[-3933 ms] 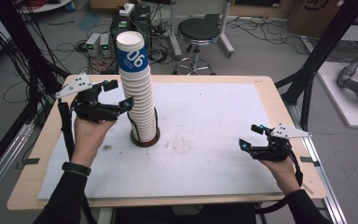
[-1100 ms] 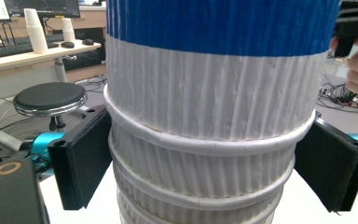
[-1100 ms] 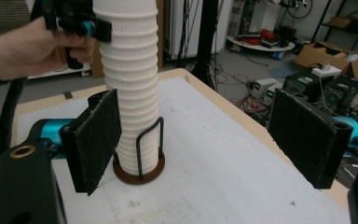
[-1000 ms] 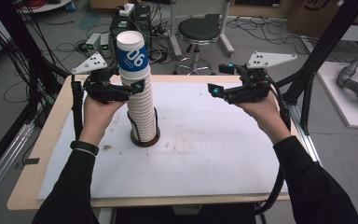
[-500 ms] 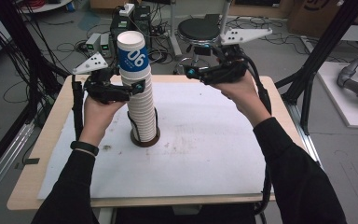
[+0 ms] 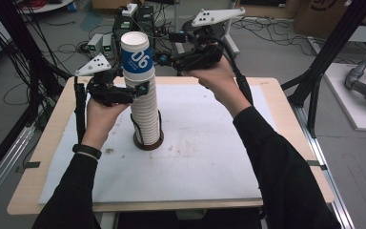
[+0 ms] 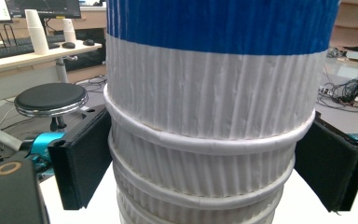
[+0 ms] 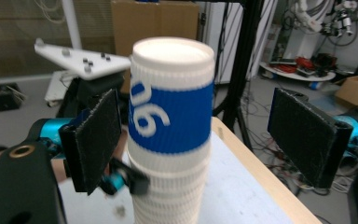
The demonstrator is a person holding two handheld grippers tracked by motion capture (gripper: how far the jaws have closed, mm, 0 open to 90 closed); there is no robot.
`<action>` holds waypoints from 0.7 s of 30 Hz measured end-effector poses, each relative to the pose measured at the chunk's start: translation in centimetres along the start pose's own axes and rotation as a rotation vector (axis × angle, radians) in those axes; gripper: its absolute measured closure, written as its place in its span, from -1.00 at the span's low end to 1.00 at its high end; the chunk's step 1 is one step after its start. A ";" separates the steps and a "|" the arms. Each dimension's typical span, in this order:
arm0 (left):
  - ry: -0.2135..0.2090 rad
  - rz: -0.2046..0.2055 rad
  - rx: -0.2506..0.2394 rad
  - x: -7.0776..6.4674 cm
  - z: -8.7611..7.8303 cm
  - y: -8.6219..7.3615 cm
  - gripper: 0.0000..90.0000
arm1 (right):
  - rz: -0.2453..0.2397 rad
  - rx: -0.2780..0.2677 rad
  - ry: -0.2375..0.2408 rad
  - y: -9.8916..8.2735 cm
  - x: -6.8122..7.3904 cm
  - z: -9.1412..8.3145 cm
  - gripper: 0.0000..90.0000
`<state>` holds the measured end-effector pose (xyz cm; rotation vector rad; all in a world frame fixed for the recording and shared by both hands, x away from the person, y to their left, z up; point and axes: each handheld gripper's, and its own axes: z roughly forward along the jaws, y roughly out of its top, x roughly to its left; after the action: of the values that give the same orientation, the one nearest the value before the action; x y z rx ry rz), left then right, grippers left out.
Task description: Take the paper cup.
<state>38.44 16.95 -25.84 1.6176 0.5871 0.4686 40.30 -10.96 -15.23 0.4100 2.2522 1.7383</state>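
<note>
Roughly early stage, judging by layout: the tall cup stack (image 6: 145,102) stood whole on its dark round base (image 6: 148,141) near the middle of the desk (image 6: 276,95), nothing taken off yet. Left tool (image 6: 140,88) sat at the stack's upper part, just under the blue-banded top cup (image 6: 136,52); its pads (image 7: 81,156) flanked the ribbed cups, seemingly bracing them, though firm clenching couldn't be confirmed. Right tool (image 6: 164,58) hovered beside the top cup, released, jaws wide either side of it and not touching. Likely left to do: pinch the top cup and lift it free. White mat (image 6: 209,157) around the stack was bare, so nothing blocked. Stool (image 7: 50,98) and cable clutter lay beyond the desk, behind the stack.
</note>
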 end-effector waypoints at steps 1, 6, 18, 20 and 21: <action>0.000 0.000 0.000 0.0 0.0 0.0 -0.73 | 0.011 -0.008 0.002 0.2 -0.1 0.3 -0.61; 0.001 -0.001 0.002 0.0 -0.1 0.0 -0.73 | 0.066 -0.008 0.016 0.8 -0.2 1.9 -0.61; 0.003 -0.002 0.000 -0.1 0.0 0.0 -0.73 | 0.101 -0.011 0.040 1.8 0.2 4.7 -0.61; 0.003 0.000 -0.001 -0.1 0.0 0.0 -0.73 | 0.108 0.005 0.054 1.9 0.2 5.1 -0.61; 0.002 -0.001 0.000 -0.1 0.0 0.0 -0.73 | 0.109 0.015 0.060 1.9 0.2 5.3 -0.61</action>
<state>38.35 16.87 -25.81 1.6167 0.5888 0.4693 42.23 -5.66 -14.73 0.4987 2.3258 1.8099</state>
